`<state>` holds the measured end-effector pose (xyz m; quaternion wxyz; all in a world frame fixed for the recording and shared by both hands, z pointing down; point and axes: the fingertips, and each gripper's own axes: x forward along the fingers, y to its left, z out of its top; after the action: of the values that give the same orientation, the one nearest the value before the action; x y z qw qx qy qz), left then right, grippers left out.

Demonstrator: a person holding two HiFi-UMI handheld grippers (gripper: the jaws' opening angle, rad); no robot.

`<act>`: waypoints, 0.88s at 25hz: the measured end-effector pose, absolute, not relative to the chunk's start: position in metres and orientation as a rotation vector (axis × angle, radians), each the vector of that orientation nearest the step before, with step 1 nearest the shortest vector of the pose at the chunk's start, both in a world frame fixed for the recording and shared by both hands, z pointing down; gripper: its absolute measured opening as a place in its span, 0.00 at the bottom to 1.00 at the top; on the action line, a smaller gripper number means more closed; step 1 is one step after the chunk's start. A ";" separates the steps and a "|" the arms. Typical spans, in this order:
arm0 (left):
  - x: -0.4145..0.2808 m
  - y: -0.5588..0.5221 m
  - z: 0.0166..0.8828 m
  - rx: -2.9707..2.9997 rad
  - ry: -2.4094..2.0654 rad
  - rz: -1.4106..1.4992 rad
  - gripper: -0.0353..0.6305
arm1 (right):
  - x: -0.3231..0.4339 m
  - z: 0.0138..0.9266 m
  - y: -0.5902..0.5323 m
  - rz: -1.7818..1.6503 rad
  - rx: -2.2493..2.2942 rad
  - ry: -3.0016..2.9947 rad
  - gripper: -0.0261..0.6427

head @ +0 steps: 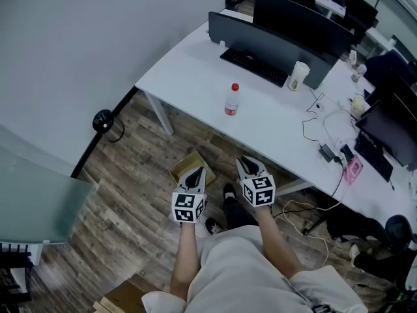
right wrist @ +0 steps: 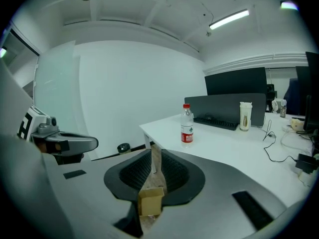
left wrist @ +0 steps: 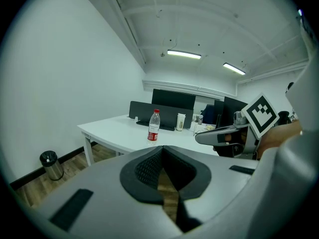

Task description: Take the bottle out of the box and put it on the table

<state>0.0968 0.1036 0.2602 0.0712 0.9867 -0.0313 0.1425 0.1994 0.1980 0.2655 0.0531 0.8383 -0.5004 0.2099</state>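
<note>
The clear bottle with a red cap and red label stands upright on the white table; it also shows in the left gripper view, bottle, and in the right gripper view, bottle. A small open cardboard box sits on the wood floor in front of the table, just beyond my grippers, and the box shows through the right jaws. My left gripper and right gripper hang side by side over the floor. Each stands with only a narrow gap and holds nothing.
On the table are a keyboard, dark monitors, a pale cup and cables. A small round bin stands by the wall. A second cardboard box lies near my feet. A table leg is left of the box.
</note>
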 end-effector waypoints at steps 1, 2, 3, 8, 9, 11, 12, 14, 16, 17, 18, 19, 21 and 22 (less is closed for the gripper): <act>0.096 0.104 0.261 2.967 -0.094 0.429 0.08 | 0.198 0.266 0.197 0.636 2.551 -1.524 0.17; 0.096 0.104 0.261 2.967 -0.094 0.428 0.07 | 0.198 0.266 0.196 0.633 2.554 -1.525 0.16; 0.096 0.103 0.262 2.966 -0.094 0.428 0.07 | 0.197 0.267 0.195 0.632 2.555 -1.526 0.15; 0.095 0.101 0.260 2.968 -0.098 0.427 0.08 | 0.196 0.265 0.190 0.620 2.554 -1.532 0.12; 0.095 0.101 0.260 2.968 -0.095 0.425 0.07 | 0.196 0.264 0.190 0.619 2.552 -1.534 0.12; 0.096 0.102 0.259 2.969 -0.091 0.422 0.07 | 0.196 0.264 0.190 0.617 2.545 -1.534 0.11; 0.097 0.102 0.259 2.968 -0.089 0.421 0.08 | 0.196 0.264 0.191 0.616 2.541 -1.532 0.11; 0.097 0.101 0.259 2.965 -0.087 0.416 0.07 | 0.196 0.264 0.190 0.611 2.533 -1.529 0.10; 0.097 0.101 0.258 2.964 -0.086 0.410 0.07 | 0.195 0.264 0.190 0.605 2.524 -1.534 0.10; 0.098 0.101 0.258 2.963 -0.085 0.409 0.07 | 0.195 0.264 0.190 0.601 2.520 -1.538 0.10; 0.098 0.102 0.258 2.962 -0.082 0.409 0.07 | 0.195 0.264 0.191 0.599 2.516 -1.541 0.10; 0.099 0.103 0.258 2.962 -0.078 0.410 0.07 | 0.195 0.264 0.191 0.598 2.514 -1.541 0.10; 0.099 0.106 0.259 2.964 -0.067 0.413 0.07 | 0.194 0.265 0.193 0.597 2.514 -1.538 0.10; 0.099 0.107 0.259 2.965 -0.064 0.414 0.07 | 0.194 0.265 0.194 0.596 2.513 -1.537 0.10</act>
<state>0.0994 0.1068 0.2592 0.0736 0.9875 -0.0213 0.1380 0.1942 0.1940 0.2649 0.0681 0.8343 -0.5101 0.1978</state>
